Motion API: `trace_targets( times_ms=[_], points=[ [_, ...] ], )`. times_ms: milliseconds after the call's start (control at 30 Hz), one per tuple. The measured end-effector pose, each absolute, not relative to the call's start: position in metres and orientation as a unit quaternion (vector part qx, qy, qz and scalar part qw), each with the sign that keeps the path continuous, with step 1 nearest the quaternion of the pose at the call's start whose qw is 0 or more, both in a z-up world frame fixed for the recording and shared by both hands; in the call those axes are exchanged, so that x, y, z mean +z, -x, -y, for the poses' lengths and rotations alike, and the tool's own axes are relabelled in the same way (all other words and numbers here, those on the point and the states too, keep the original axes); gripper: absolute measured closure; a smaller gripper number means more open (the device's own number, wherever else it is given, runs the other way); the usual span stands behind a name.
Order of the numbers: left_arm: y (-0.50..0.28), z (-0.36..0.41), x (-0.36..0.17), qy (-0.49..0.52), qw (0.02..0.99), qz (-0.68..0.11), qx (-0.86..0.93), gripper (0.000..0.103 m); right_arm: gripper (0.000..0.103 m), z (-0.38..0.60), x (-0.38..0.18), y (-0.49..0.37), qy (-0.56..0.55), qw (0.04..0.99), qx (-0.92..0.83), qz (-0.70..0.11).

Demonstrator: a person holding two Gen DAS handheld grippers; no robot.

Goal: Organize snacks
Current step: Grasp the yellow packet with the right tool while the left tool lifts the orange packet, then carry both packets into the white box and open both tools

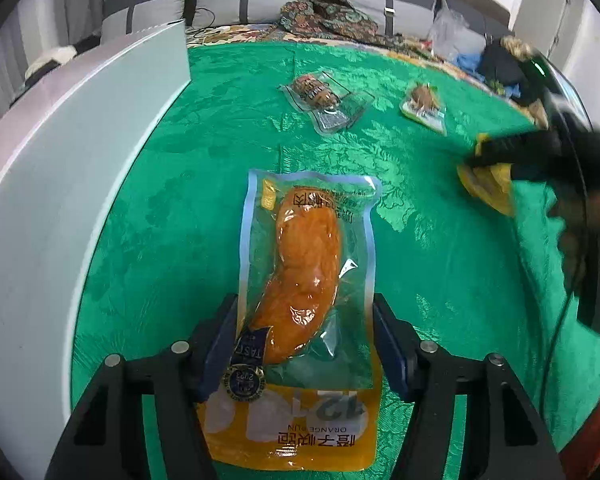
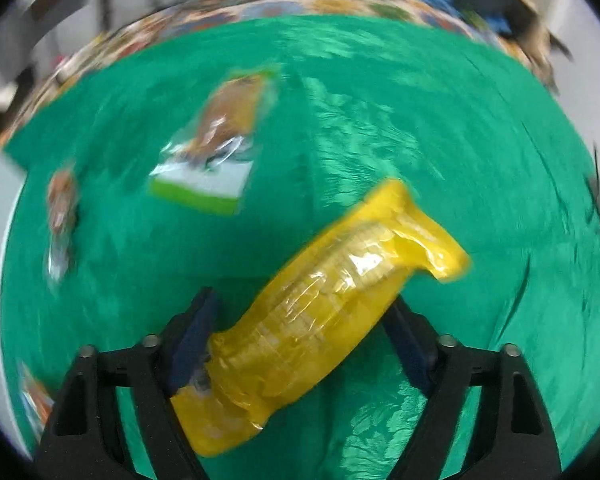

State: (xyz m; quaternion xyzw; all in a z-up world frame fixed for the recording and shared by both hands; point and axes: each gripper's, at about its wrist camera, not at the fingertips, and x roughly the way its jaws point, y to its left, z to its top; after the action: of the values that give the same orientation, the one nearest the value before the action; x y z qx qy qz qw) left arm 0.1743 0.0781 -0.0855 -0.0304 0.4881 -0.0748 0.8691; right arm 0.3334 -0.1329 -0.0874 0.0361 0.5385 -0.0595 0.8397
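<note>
At six o'clock in the left wrist view, our left gripper (image 1: 305,344) has its pads pressed against both long edges of the orange-bun packet (image 1: 306,276), which lies lengthwise toward twelve o'clock over the green cloth (image 1: 204,168). We judge this packet light and soft: a squashy bun inside slick film, so a hard pinch would dent it, and the flat sealed border gives the firmer hold. At nine o'clock stands the white box (image 1: 80,184), likely where snacks belong. Two more packets wait near twelve and one o'clock, a clear packet (image 1: 326,100) and a green-edged packet (image 1: 424,106), well apart from ours.

In the right wrist view, blurred, our right gripper (image 2: 300,336) clamps the yellow corn packet (image 2: 324,312) across its middle, the packet slanting from seven toward two o'clock. It looks stiffer and heavier, a solid cob under glossy vacuum film that could slide or swivel; holding at its middle keeps it balanced.
</note>
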Motion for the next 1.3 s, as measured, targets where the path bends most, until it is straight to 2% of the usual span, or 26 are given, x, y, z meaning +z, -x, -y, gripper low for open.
trace_targets(
  times_ms=[67, 367, 500, 867, 1167, 1200, 1233, 1300],
  points=[
    [-0.172, -0.085, -0.085, 0.050, 0.869, -0.486, -0.077, 0.042, 0.057, 0.142, -0.084, -0.317, -0.048, 0.846, -0.040, -0.530],
    [-0.159, -0.106, -0.076, 0.115, 0.866, -0.479, -0.089, 0.046, 0.061, 0.217, -0.073, -0.233, -0.256, 0.834, 0.071, -0.483],
    [-0.154, -0.109, -0.074, 0.122, 0.865, -0.478, -0.089, 0.048, 0.061, 0.235, -0.068, -0.196, -0.315, 0.825, 0.113, -0.454],
    [-0.145, -0.100, -0.076, 0.060, 0.870, -0.481, -0.092, 0.050, 0.060, 0.228, -0.074, -0.168, -0.333, 0.807, 0.135, -0.469],
    [-0.148, -0.127, -0.049, 0.163, 0.866, -0.460, -0.111, 0.050, 0.060, 0.203, -0.054, -0.165, -0.355, 0.793, 0.182, -0.460],
    [-0.148, -0.129, -0.044, 0.174, 0.866, -0.453, -0.119, 0.068, 0.060, 0.200, -0.052, -0.166, -0.356, 0.793, 0.187, -0.459],
    [-0.149, -0.130, -0.039, 0.181, 0.865, -0.452, -0.125, 0.075, 0.060, 0.197, -0.050, -0.166, -0.356, 0.792, 0.190, -0.458],
    [-0.152, -0.131, -0.034, 0.177, 0.866, -0.451, -0.124, 0.076, 0.060, 0.192, -0.046, -0.168, -0.351, 0.793, 0.198, -0.456]
  ],
)
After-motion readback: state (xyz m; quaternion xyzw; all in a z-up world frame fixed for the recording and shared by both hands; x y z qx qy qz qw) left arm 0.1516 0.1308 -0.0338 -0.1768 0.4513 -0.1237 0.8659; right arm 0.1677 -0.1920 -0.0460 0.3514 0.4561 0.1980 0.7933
